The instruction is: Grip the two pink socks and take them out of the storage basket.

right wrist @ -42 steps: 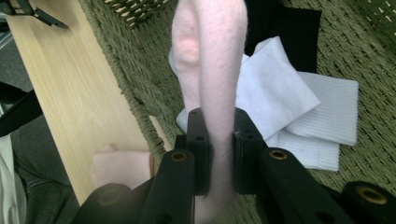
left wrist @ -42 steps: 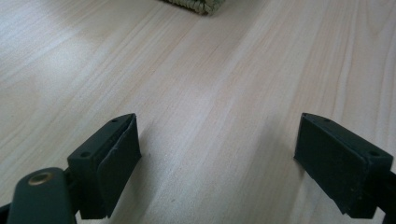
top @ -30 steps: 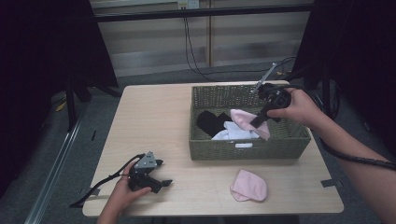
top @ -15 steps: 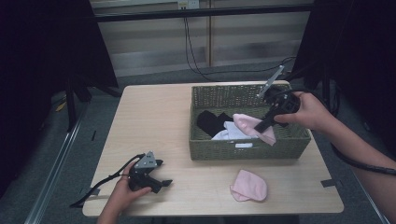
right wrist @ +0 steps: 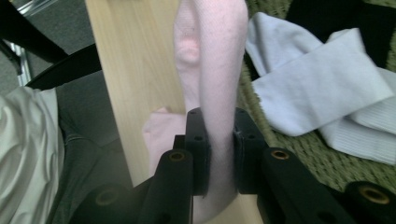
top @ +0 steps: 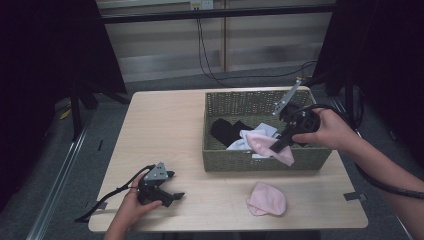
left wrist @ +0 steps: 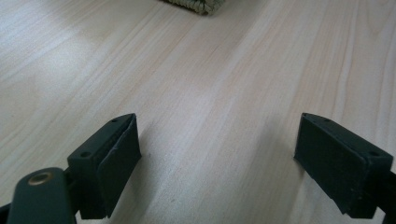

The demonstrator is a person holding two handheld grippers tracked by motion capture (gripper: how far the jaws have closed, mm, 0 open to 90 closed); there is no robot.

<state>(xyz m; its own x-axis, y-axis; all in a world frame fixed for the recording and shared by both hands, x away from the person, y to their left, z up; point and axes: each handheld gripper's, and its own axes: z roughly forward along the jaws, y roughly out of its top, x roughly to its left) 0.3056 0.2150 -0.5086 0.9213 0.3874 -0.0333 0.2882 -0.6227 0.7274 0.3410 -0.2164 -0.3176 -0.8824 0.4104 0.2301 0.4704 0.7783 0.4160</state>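
- The right claw [top: 278, 145] is clamped on a pink sock [top: 271, 147], its jaws pressed against the cloth from both sides [right wrist: 217, 140].
- That sock hangs over the front wall of the woven basket [top: 260, 161], at the basket's right end.
- In the basket lie a white sock [top: 245, 140] and a black one [top: 227, 131].
- A second pink sock [top: 266, 199] lies flat on the table [top: 165, 125], just in front of the basket.
- The left claw [top: 172, 196] rests on the table near its front left corner, jaws wide apart with nothing between them [left wrist: 217, 154].
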